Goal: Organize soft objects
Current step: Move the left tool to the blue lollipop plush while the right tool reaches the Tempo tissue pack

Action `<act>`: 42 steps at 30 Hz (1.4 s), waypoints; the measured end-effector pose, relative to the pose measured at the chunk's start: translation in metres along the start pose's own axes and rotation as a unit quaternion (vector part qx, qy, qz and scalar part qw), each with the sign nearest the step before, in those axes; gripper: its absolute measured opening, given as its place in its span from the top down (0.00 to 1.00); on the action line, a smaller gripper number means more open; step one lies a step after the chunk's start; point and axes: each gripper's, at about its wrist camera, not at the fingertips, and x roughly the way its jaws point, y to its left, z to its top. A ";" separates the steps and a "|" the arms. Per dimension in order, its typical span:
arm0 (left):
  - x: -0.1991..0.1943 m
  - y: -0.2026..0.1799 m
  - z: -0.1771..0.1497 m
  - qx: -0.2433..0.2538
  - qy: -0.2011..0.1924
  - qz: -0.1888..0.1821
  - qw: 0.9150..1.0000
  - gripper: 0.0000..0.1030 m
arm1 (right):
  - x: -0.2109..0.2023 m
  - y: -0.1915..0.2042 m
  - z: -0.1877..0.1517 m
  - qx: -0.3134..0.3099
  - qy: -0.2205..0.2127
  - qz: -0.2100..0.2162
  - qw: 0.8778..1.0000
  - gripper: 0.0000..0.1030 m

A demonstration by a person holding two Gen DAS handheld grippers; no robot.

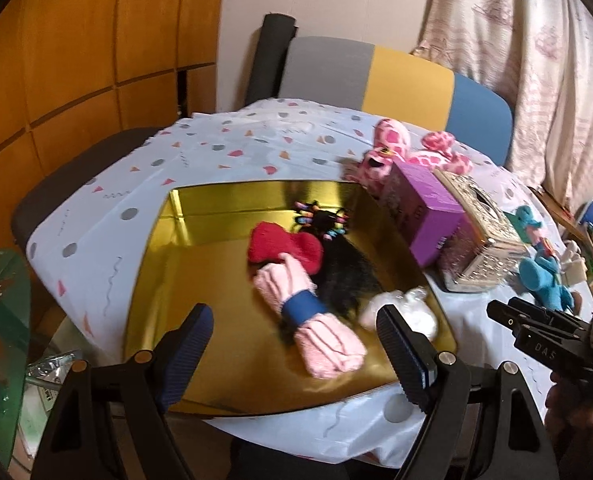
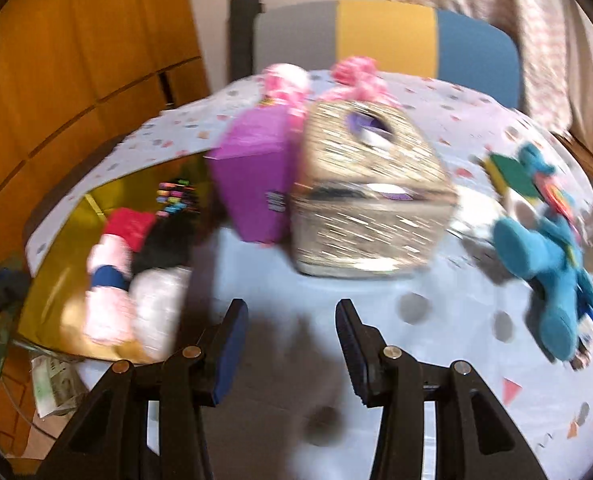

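Observation:
A gold tray lies on the patterned tablecloth. It holds a red soft piece, a pink rolled cloth with a blue band, a black furry item with coloured clips and a white soft bundle. My left gripper hangs open over the tray's near edge, holding nothing. In the blurred right wrist view, my right gripper is open over bare cloth, empty. A blue plush lies to its right. A pink spotted plush sits at the back.
A purple box and a glittery tissue box stand between the tray and the blue plush. A striped chair back is behind the table, curtains to the right. A glass side table sits low on the left.

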 end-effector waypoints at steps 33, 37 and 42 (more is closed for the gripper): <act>0.035 -0.288 0.013 0.283 0.050 -0.234 0.929 0.19 | -0.051 -0.345 -0.024 0.297 0.012 -0.176 0.938 0.55; 0.063 -0.343 0.021 0.288 0.078 -0.264 0.917 0.19 | -0.059 -0.355 -0.028 0.332 0.004 -0.157 0.930 0.55; 0.105 -0.405 0.034 0.298 0.109 -0.289 0.903 0.18 | -0.056 -0.351 -0.027 0.335 0.014 -0.134 0.933 0.55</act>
